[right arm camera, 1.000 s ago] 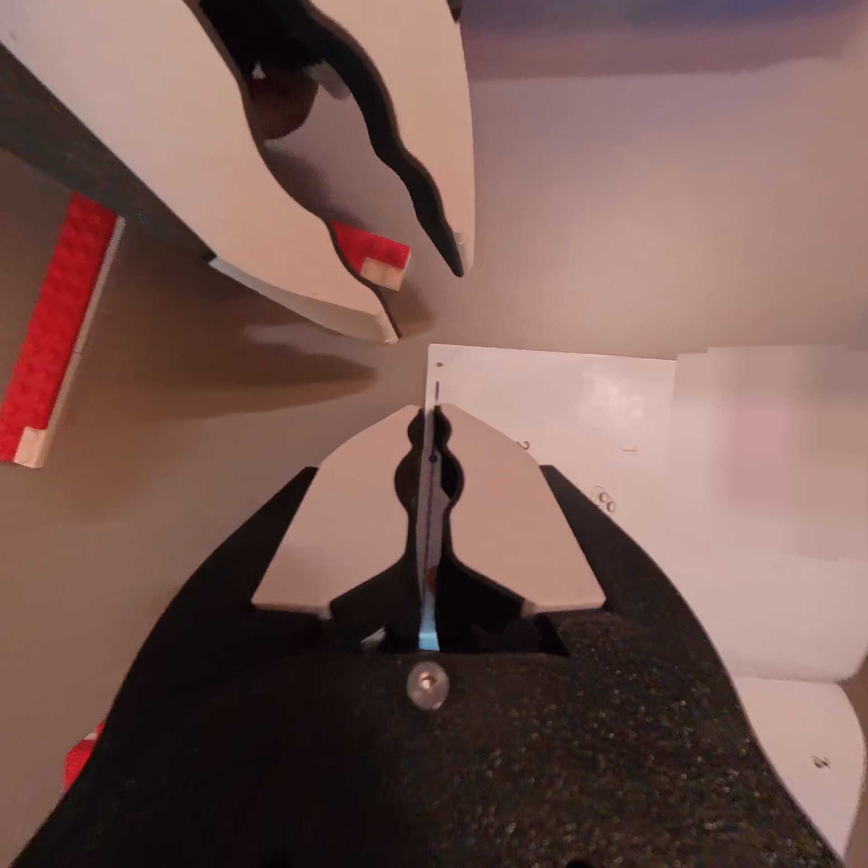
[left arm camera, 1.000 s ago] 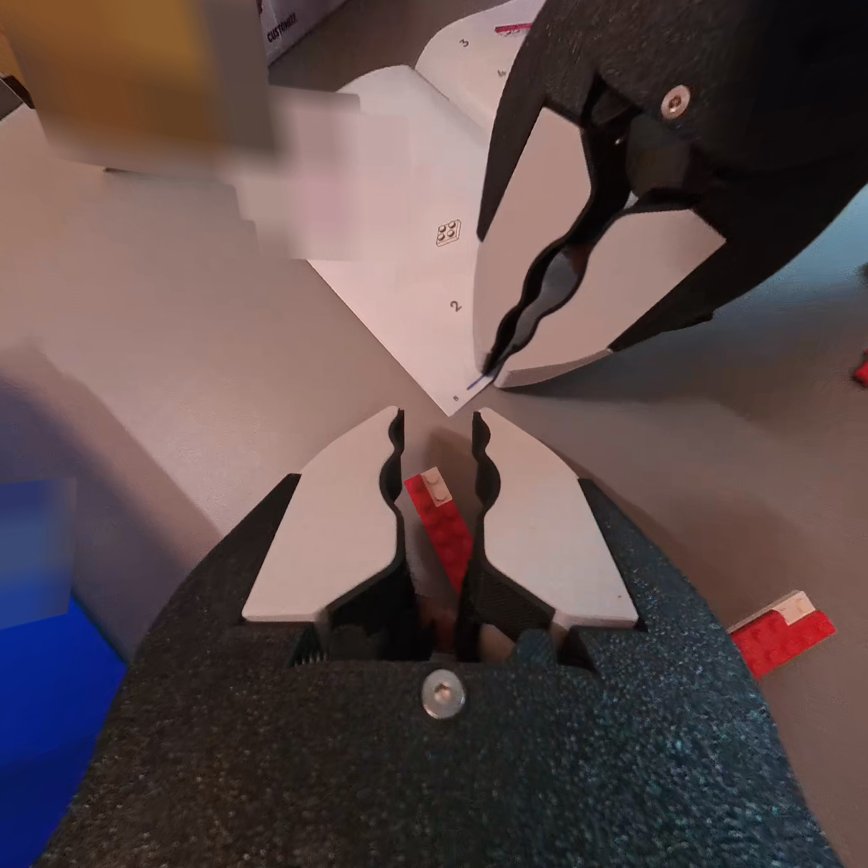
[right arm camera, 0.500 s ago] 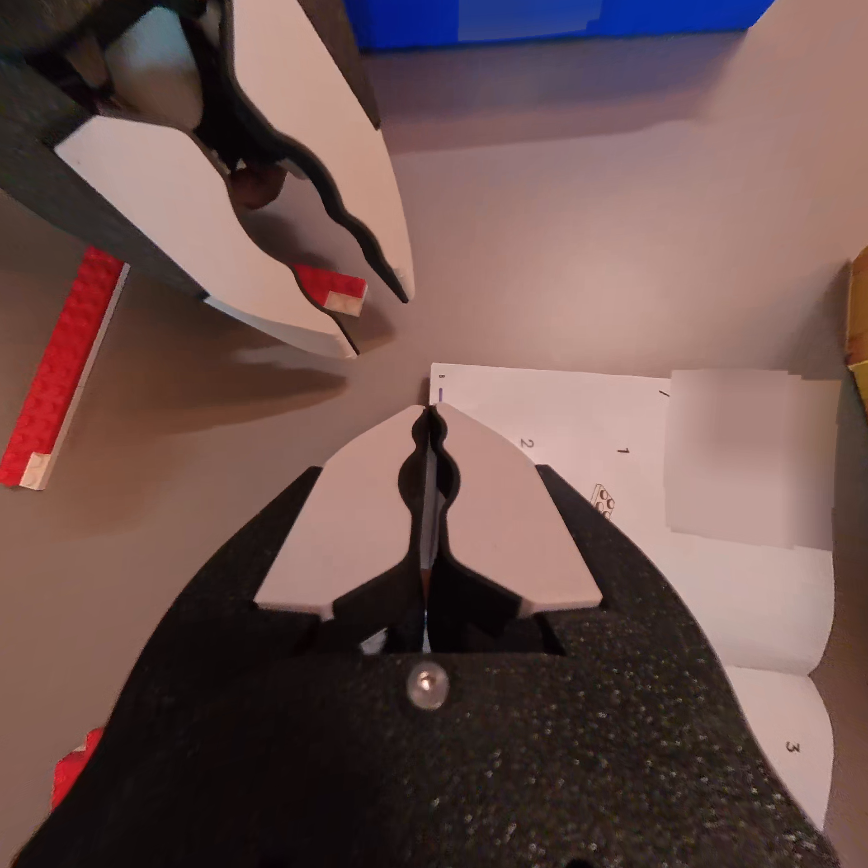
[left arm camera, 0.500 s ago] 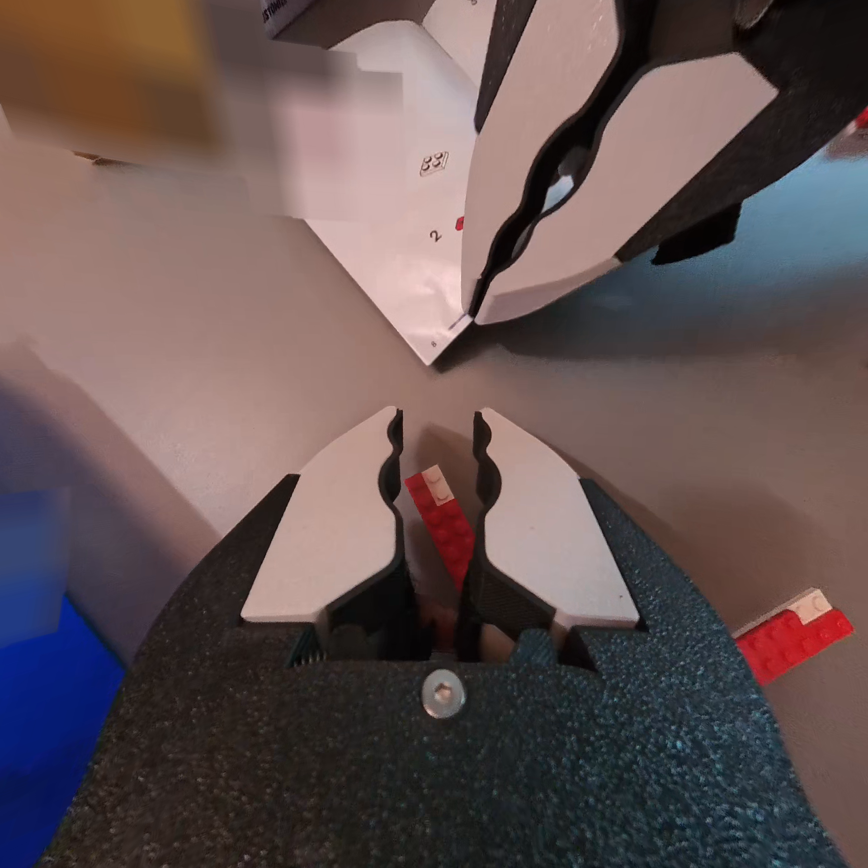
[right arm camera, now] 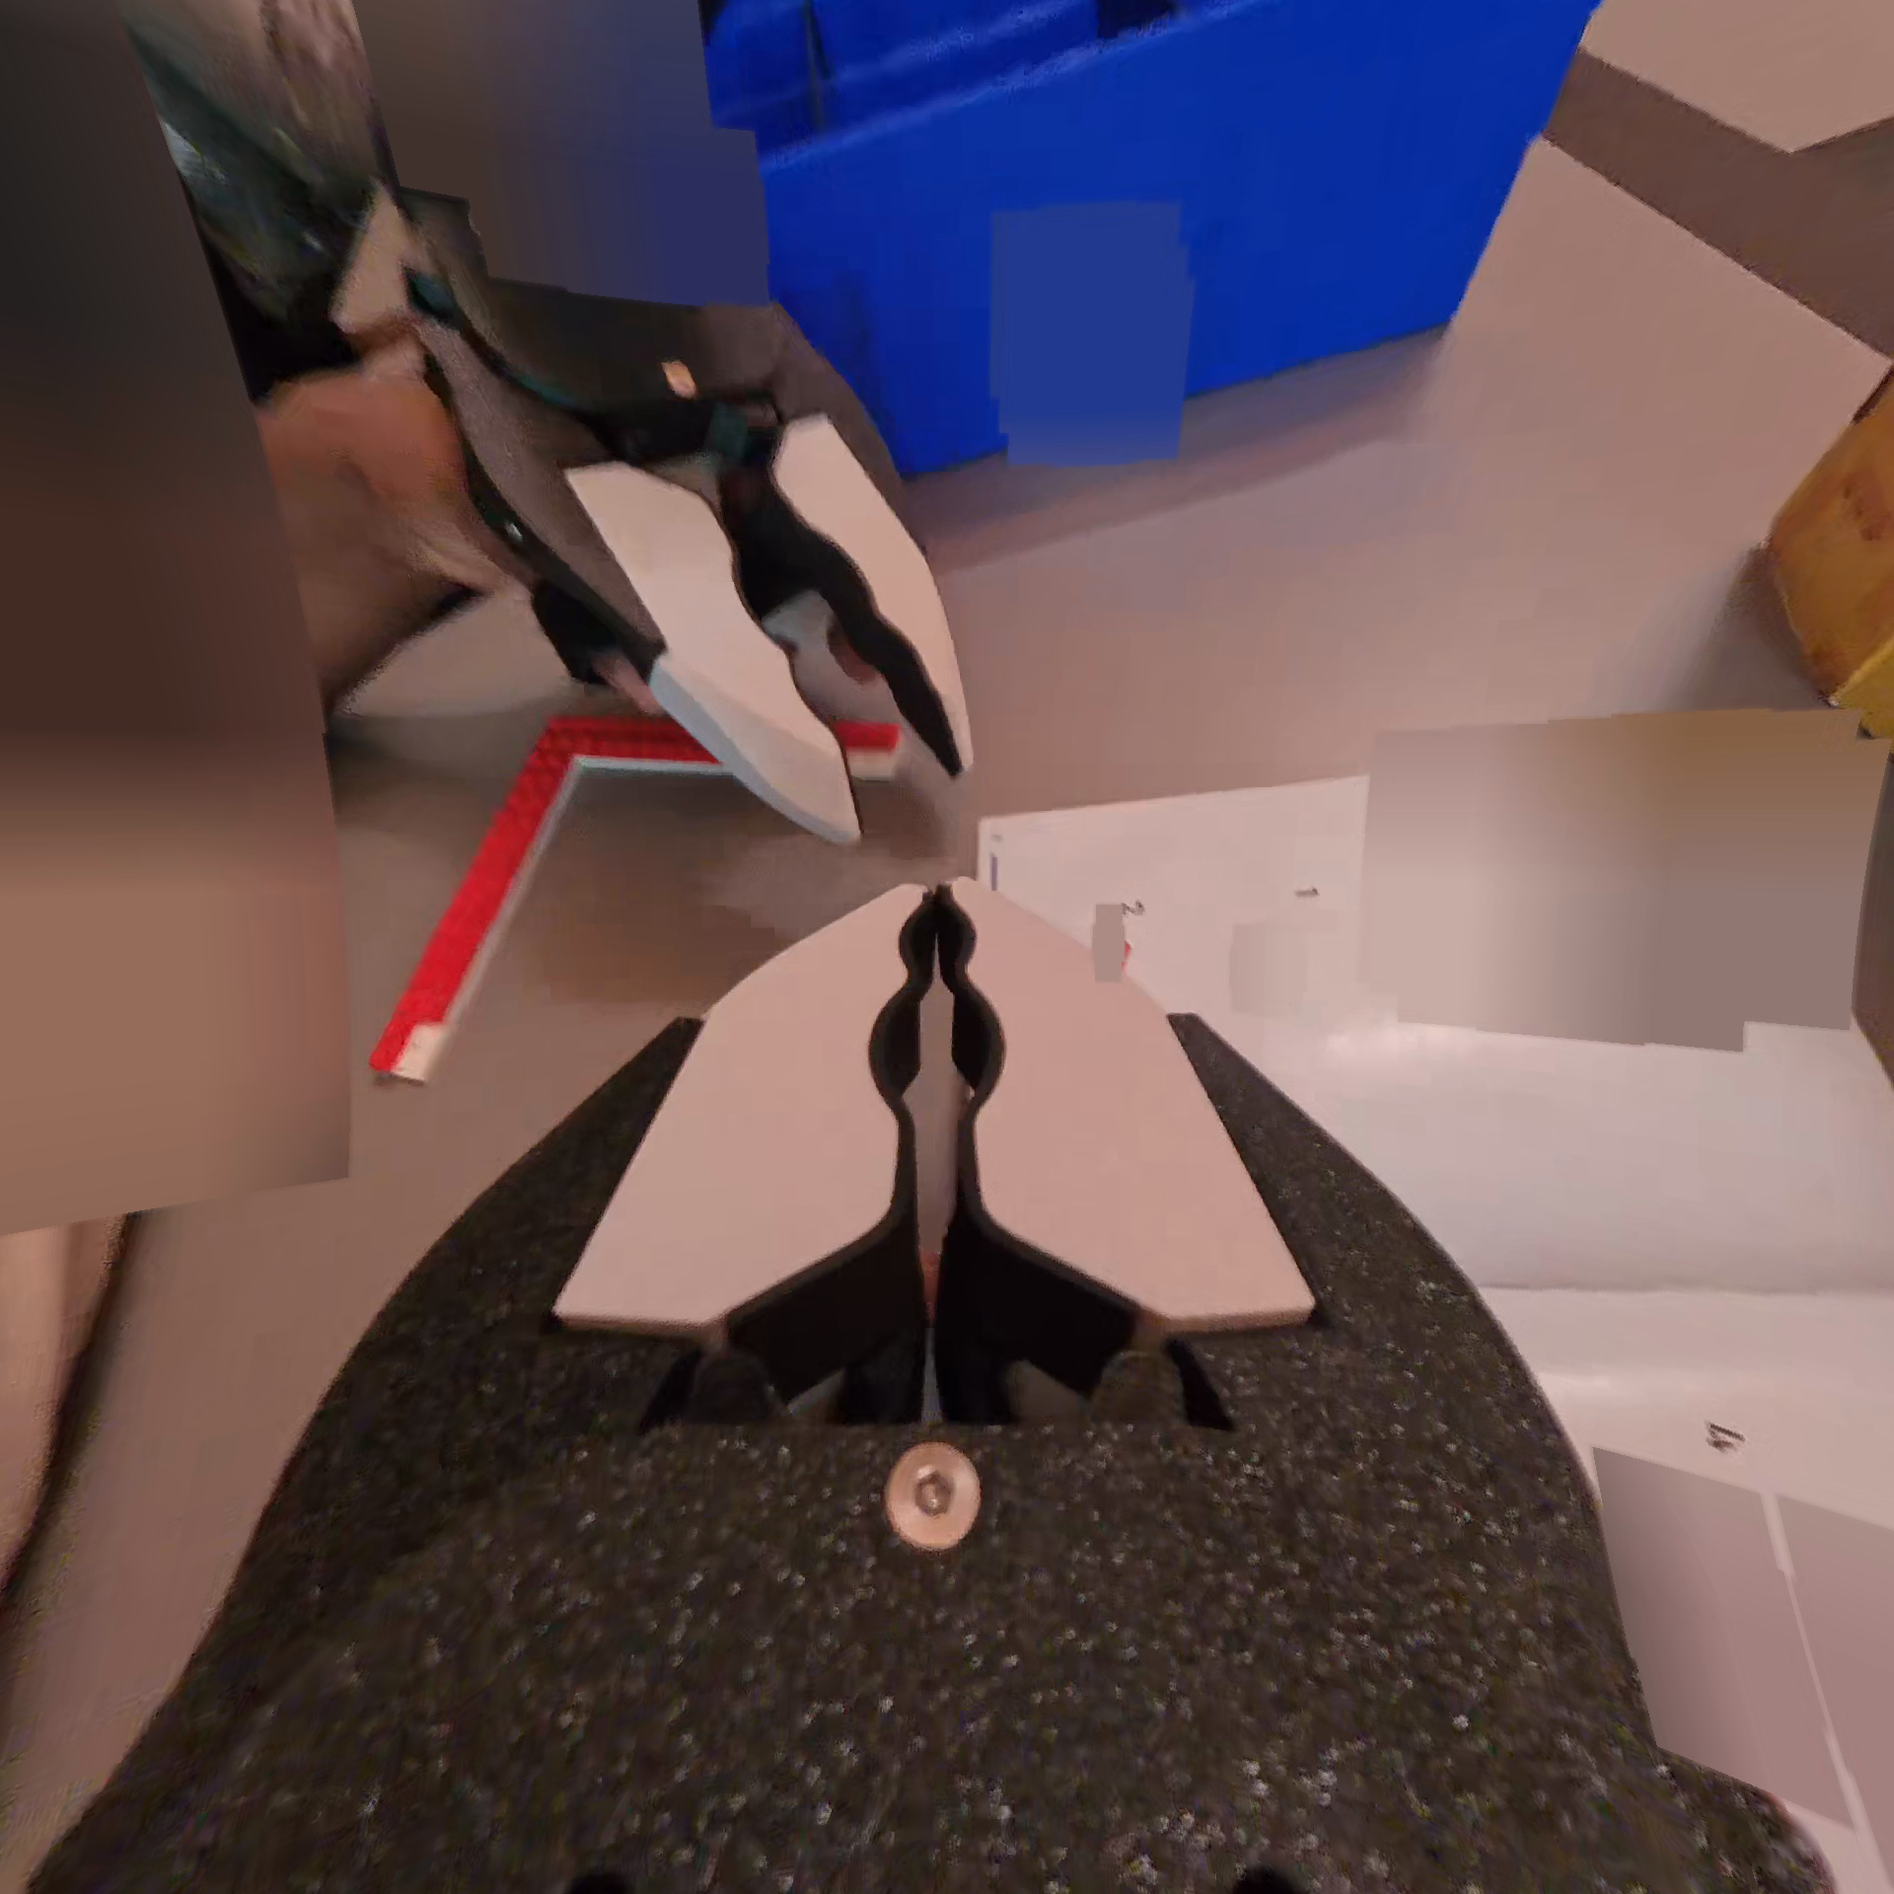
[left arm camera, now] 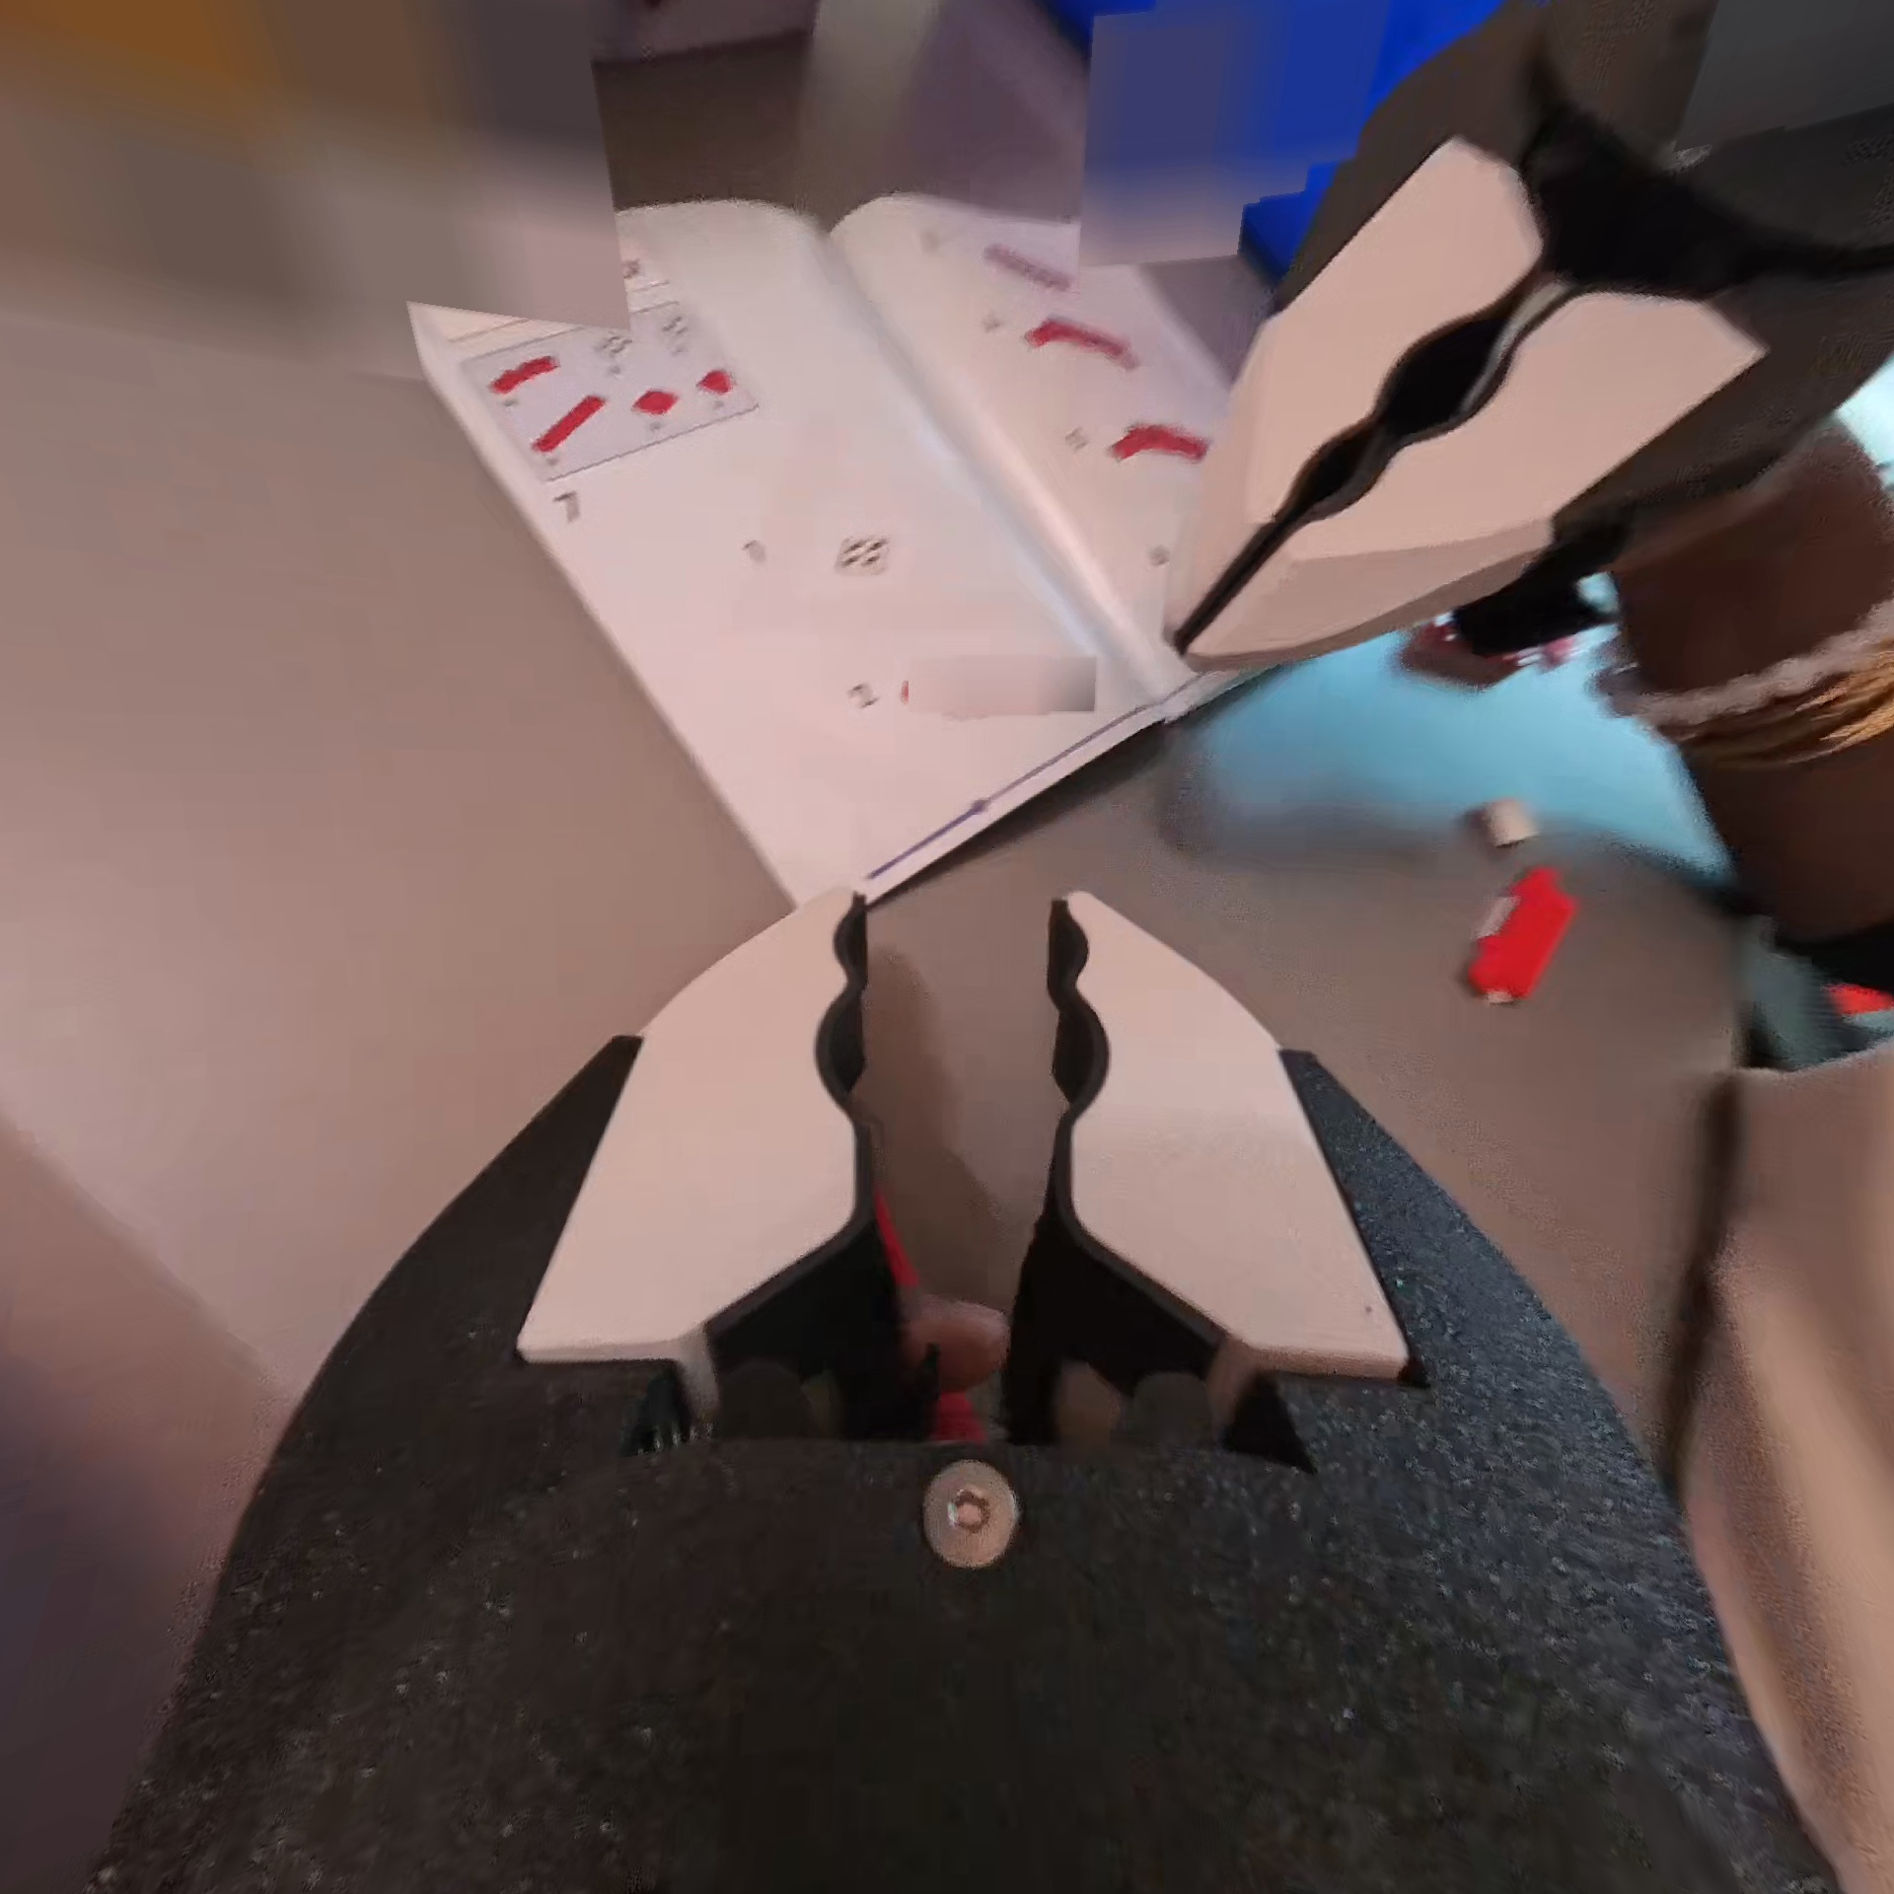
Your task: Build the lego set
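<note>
My left gripper (left arm camera: 958,912) is open and empty, and only a red sliver (left arm camera: 887,1235) shows low between its jaws. In the right wrist view it (right arm camera: 902,789) hovers over one end of an L-shaped red and white lego frame (right arm camera: 471,902) lying on the grey table. My right gripper (right arm camera: 938,892) is shut, with a pale strip that looks like a page of the instruction booklet (right arm camera: 1179,871) between its jaws. In the left wrist view it (left arm camera: 1189,641) sits at the lower right edge of the open booklet (left arm camera: 820,615).
A loose red brick (left arm camera: 1522,943) and a small white piece (left arm camera: 1501,820) lie to the right on the table. A blue bin (right arm camera: 1127,205) stands behind, with a yellow object (right arm camera: 1845,574) at the far right. A person's forearm (left arm camera: 1742,635) is behind the right gripper. The left gripper's tips are roughly 6 cm from the right gripper's.
Both grippers have risen and drawn back. The right gripper has swung to the right along the booklet, which now lies open on a spread. The red strip has slid out from between the left jaws.
</note>
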The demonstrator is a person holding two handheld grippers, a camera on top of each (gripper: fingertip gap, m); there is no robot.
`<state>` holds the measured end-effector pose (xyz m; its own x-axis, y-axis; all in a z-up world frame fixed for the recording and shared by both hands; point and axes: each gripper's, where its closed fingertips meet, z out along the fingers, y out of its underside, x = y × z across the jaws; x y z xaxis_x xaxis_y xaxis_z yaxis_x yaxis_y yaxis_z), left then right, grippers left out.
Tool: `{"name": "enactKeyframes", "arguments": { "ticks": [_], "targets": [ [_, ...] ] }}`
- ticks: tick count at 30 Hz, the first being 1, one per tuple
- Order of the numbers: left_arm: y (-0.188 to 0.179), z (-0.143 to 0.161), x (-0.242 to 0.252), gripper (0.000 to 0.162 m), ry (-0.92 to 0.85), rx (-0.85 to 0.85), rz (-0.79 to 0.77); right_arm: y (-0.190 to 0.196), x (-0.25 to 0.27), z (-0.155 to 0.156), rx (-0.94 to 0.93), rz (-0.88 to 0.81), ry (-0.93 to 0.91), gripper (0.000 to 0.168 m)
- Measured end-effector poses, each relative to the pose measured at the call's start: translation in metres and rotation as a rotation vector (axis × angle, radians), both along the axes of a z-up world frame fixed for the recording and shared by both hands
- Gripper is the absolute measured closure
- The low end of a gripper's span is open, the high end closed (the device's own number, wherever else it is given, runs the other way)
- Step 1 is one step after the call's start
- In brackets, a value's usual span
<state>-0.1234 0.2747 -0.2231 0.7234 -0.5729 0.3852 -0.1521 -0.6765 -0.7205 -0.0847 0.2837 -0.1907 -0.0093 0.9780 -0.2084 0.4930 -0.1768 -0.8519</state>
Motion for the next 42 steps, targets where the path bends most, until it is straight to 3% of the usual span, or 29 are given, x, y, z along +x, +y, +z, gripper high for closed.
{"name": "enactKeyframes", "arguments": {
  "ticks": [1,2,3,6,11,15,22,24,27,34,38,42],
  "targets": [
    [0.002,-0.002,-0.005,0.128,0.052,0.018,0.017,0.0,0.0,-0.006,0.045,0.004,-0.035,0.168],
    [0.004,-0.003,-0.008,0.128,0.096,0.036,0.028,0.001,-0.002,-0.012,0.095,0.01,-0.076,0.168],
    [0.005,-0.005,-0.01,0.127,0.142,0.049,0.025,0.003,-0.005,-0.018,0.147,0.01,-0.123,0.134],
    [0.005,-0.015,-0.015,0.127,0.262,0.07,0.017,0.008,-0.021,-0.031,0.295,0.047,-0.237,0.13],
    [0.005,-0.015,-0.02,0.129,0.292,0.079,0.033,0.008,-0.043,-0.056,0.244,0.121,-0.357,0.136],
    [0.005,-0.013,-0.023,0.129,0.275,0.086,0.044,0.011,-0.041,-0.062,0.189,0.12,-0.382,0.168],
    [0.003,-0.015,-0.023,0.129,0.308,0.081,0.032,0.009,-0.042,-0.058,0.181,0.136,-0.354,0.168],
    [0.003,-0.016,-0.021,0.129,0.309,0.08,0.024,0.014,-0.043,-0.055,0.232,0.121,-0.372,0.124],
    [0.001,-0.016,-0.02,0.129,0.32,0.08,0.014,0.024,-0.041,-0.059,0.279,0.132,-0.432,0.113],
    [0.0,-0.019,-0.021,0.129,0.345,0.078,0.006,0.031,-0.048,-0.051,0.183,0.132,-0.438,0.115],
    [0.0,-0.019,-0.021,0.128,0.344,0.077,0.004,0.035,-0.039,-0.062,0.228,0.136,-0.531,0.136],
    [0.0,-0.018,-0.021,0.128,0.345,0.08,0.006,0.033,-0.038,-0.063,0.219,0.118,-0.529,0.137]
  ]
}}
